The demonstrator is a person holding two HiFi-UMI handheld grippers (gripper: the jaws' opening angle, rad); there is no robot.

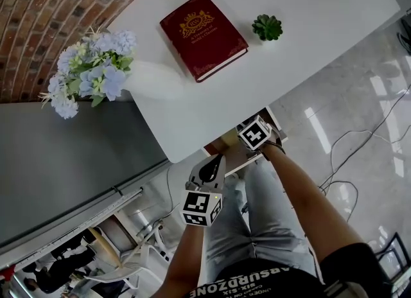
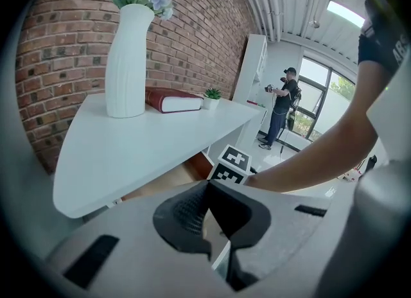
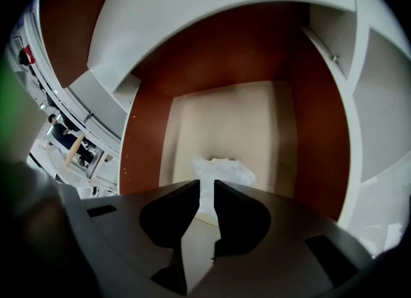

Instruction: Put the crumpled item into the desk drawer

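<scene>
Crumpled item (image 3: 221, 169): a white wad, paper or thin film, lying on the pale floor of the open drawer (image 3: 144, 136) near its middle, apart from both brown side walls. By its look it is very light, soft and springy. It should crush under slight pressure, cannot break, and may cling to the jaws or unfold once let go. Any projecting fold will serve as a hold, and the near edge is the handiest. Right gripper (image 3: 206, 184): jaws drawn to a narrow slit with a white strip of the wad showing in it. This is judged to be a light pinch on the near fold, while the bulk of the wad rests on the drawer floor just past the tips. Left gripper (image 2: 207, 186): jaws clenched tip to tip on nothing, held low beside the desk (image 1: 308, 27). Only the right gripper view shows the wad and the drawer's interior. The head view shows no more than a brown sliver of the drawer under the desk edge. It alone gives the layout above, with a red book (image 1: 202, 33), a small plant (image 1: 267, 27) and a vase (image 2: 126, 59) of flowers on the desk. The left gripper view shows the right gripper reaching in beneath the desk.
</scene>
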